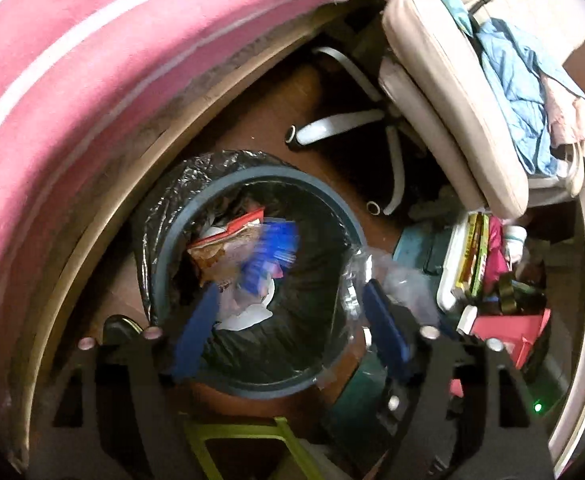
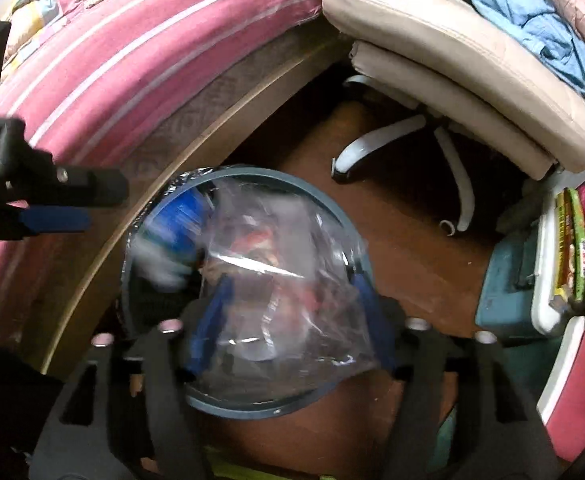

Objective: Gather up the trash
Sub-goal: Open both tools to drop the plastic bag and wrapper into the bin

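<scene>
A pink mattress with pale stripes (image 1: 72,92) is seen along the left of both views, resting on a wooden bed frame (image 1: 104,208). To the right a beige office chair (image 2: 452,52) is stood on the brown floor (image 2: 412,240), with a blue garment (image 2: 532,12) heaped on its seat and its white star base (image 2: 448,160) showing underneath. A teal box (image 2: 508,288) with packets stacked on it is set by the right edge.

Near the bed frame a round blue-rimmed trash bin (image 1: 316,196) lined with a black bag (image 1: 164,204) is placed on the floor. Wrappers, paper and a red carton (image 1: 236,228) are already gathered inside.

The left gripper (image 1: 288,312) is pointed down over the bin with its blue fingers (image 1: 196,328) spread wide; a blurred blue packet (image 1: 268,256) is seen in the bin mouth beyond them, untouched by either finger.

The right gripper (image 2: 288,312) is likewise held wide over the bin. A crumpled clear plastic bag (image 2: 276,280) is draped between its fingers over the bin mouth; whether the pads press on it cannot be told.
</scene>
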